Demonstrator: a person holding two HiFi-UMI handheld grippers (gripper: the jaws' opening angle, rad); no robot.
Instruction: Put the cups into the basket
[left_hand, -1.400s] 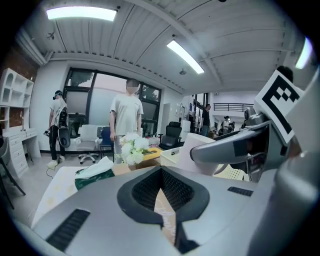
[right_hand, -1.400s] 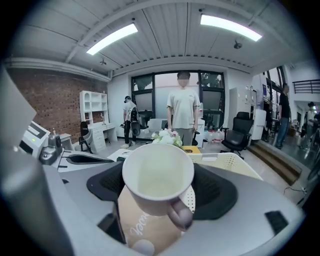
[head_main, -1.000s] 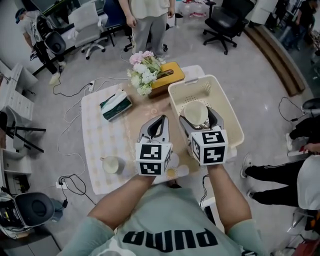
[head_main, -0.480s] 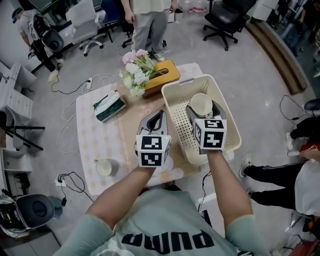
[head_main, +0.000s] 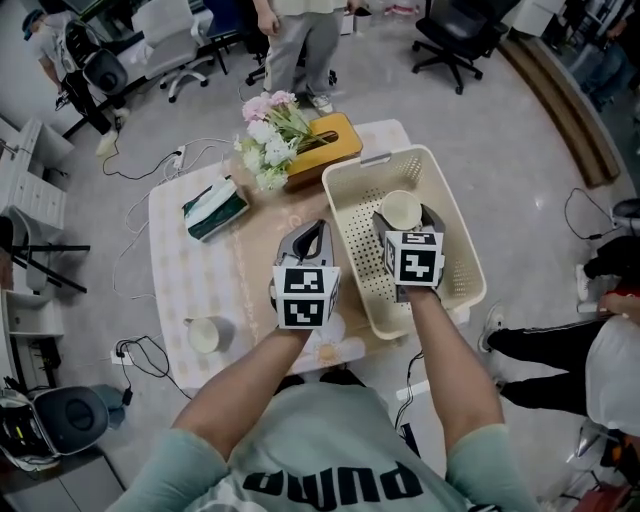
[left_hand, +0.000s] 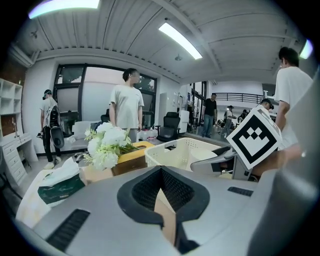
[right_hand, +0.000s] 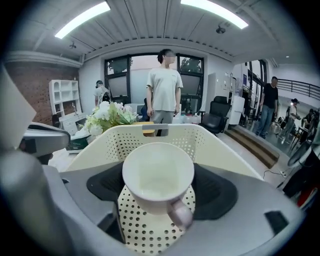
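White cup (right_hand: 157, 175) gripped by right claw (right_hand: 160, 192) over basket (right_hand: 120, 140), left claw (left_hand: 161, 175) closed, second cup (head_main: 205, 335) only in head view.

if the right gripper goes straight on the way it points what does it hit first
Most likely the far wall of the basket: the right gripper, shut on the cup, points straight at it from inside the rim. How far off the wall is, I cannot judge.

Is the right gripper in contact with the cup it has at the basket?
Touching. The right gripper view shows the cup wedged between the jaws of the right gripper, its sides pressed against both dark pads.
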